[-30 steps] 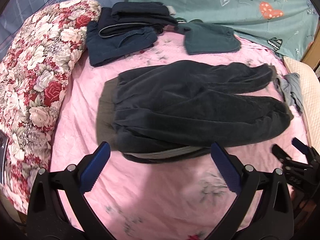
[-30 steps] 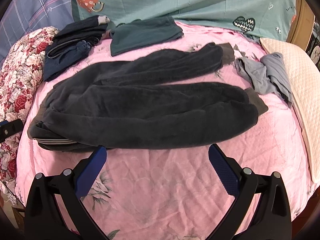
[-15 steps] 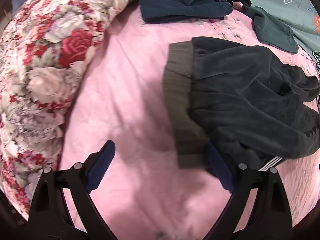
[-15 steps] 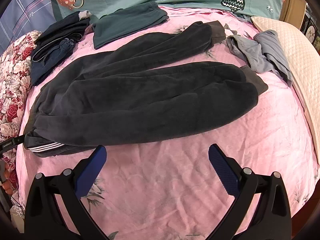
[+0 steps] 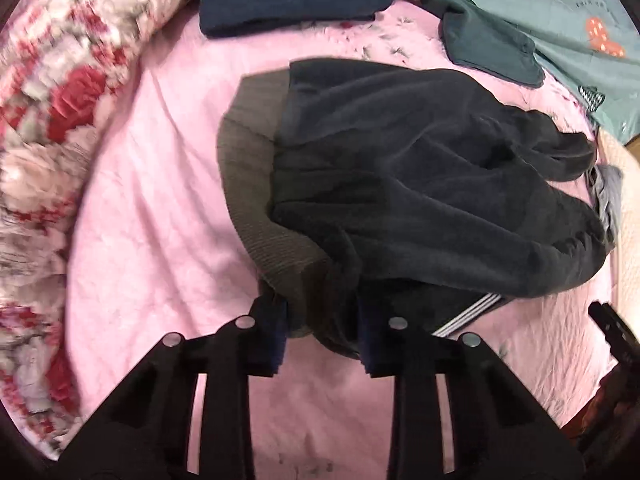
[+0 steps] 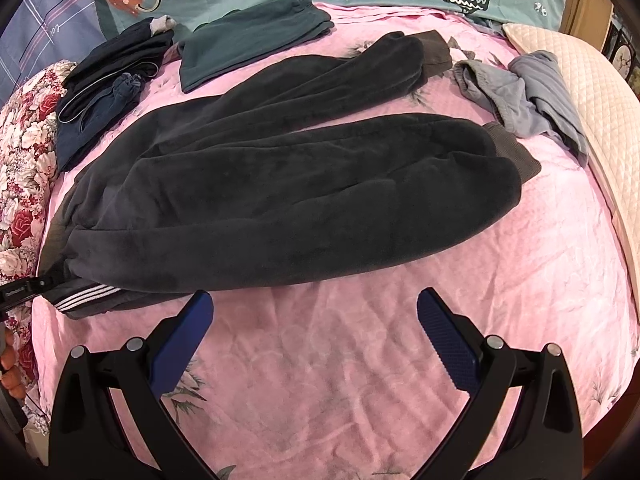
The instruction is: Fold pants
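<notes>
Dark fleece pants (image 6: 280, 184) lie flat across the pink bed, legs side by side toward the right, ribbed cuffs at the far right. The ribbed grey waistband (image 5: 256, 184) is at the left end. My left gripper (image 5: 320, 328) is shut on the near corner of the waistband, where a white-striped layer (image 5: 468, 314) shows beneath. In the right wrist view its tip (image 6: 24, 290) shows at the pants' left end. My right gripper (image 6: 314, 320) is open and empty, over the sheet just in front of the near leg.
A stack of folded dark clothes (image 6: 104, 84) and a folded green garment (image 6: 248, 36) lie at the back. Crumpled grey shorts (image 6: 520, 96) lie beside the cuffs. A floral quilt (image 5: 48, 120) bounds the left, a cream cushion (image 6: 592, 120) the right.
My left gripper swung to the waistband end and closed on its near corner. My right gripper moved slightly closer to the near leg and stayed open.
</notes>
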Demonstrator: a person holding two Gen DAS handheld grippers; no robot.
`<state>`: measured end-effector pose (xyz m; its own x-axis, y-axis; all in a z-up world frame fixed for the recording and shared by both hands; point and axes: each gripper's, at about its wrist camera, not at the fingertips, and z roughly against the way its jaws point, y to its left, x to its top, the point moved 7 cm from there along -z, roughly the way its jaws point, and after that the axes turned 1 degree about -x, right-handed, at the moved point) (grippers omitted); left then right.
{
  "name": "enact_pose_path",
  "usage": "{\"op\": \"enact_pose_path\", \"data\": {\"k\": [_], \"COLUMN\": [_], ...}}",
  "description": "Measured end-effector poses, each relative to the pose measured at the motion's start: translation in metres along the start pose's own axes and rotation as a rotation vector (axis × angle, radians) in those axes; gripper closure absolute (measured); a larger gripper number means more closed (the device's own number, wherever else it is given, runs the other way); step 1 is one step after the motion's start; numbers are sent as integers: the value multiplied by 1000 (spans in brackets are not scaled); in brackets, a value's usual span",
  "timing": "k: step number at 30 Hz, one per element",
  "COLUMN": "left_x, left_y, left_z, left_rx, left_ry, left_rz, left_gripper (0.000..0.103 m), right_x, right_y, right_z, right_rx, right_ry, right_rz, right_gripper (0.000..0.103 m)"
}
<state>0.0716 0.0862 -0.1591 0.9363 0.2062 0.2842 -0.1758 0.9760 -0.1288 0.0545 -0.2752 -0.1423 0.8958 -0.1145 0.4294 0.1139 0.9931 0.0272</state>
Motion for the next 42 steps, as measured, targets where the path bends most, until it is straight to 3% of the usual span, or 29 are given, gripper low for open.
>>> {"op": "enact_pose_path", "data": {"k": [6, 11, 15, 16, 18, 19, 20, 22, 24, 29, 31, 33, 34, 35, 36, 37, 40, 42], "left_x": [-2, -16, -23, -22, -22, -21, -22, -21, -19, -8, -5, -6, -11, -16, -20, -22, -22, -23], "left_y": [13, 33, 31, 31, 33, 34, 34, 34, 34, 30, 26, 25, 26, 26, 28, 27, 27, 28], "left_z": [50, -3, -10, -10, -10, -11, -12, -13, -10, 19, 25, 18, 9, 3, 1, 0, 5, 5], "left_rx": [134, 173, 237, 243, 240, 237, 235, 238, 236, 215, 218, 246, 269, 267, 270, 269, 277, 270], "left_ry": [-33, 57, 42, 43, 49, 50, 50, 50, 42, 21, 19, 43, 76, 96, 104, 98, 75, 85], "left_rz": [-94, -75, -92, -97, -85, -73, -67, -70, -71, -100, -122, -147, -164, -164, -158, -155, -158, -152], "left_gripper": [74, 71, 67, 66, 64, 64, 64, 65, 66, 65, 64, 63, 63, 63, 63, 62, 56, 55], "right_x": [13, 19, 36, 44, 55, 59, 60, 62, 71, 66, 61, 48, 33, 21, 17, 17, 23, 29], "right_y": [-43, -120, -146, -149, -152, -148, -140, -132, -135, -152, -161, -168, -173, -183, -191, -197, -197, -183], "right_z": [7, -14, -29, -36, -53, -65, -74, -81, -56, 44, 65, 53, 32, 18, 10, 10, 12, 3], "right_rx": [-85, -165, -189, -189, -187, -154, -107, -90, -37, 33, 69, 57, -46, -170, -268, -293, -238, -209], "right_ry": [-46, -19, -48, -50, -30, -5, 17, 40, -15, -42, -13, 84, 181, 227, 229, 179, 103, 88], "right_rz": [-19, -194, -201, -193, -175, -163, -147, -115, -129, -129, -159, -163, -112, -78, -71, -93, -124, -43], "right_gripper": [1, 1, 4, 8, 25, 40, 66, 79, 86, 87, 86, 75, 53, 44, 45, 45, 44, 44]}}
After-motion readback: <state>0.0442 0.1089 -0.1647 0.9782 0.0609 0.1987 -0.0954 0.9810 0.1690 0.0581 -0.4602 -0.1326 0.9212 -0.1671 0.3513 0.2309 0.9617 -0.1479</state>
